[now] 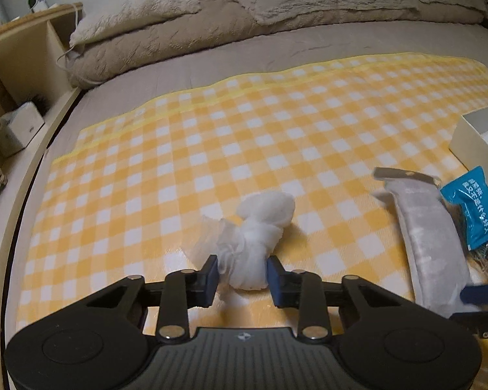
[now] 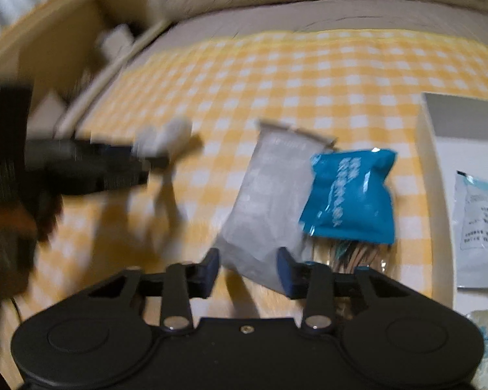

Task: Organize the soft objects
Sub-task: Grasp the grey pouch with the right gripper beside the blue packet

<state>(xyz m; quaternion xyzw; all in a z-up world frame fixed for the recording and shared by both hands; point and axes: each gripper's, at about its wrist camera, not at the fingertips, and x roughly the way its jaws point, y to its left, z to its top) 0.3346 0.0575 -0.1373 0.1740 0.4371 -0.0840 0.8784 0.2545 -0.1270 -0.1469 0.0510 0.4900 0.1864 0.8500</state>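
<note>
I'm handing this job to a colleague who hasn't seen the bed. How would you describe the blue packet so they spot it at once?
Start at the yellow checked blanket spread over the bed, then go to its right side beside the white box. There the blue packet lies next to a pale grey pouch. It is the only bright blue item, with white lettering down its face.
</note>
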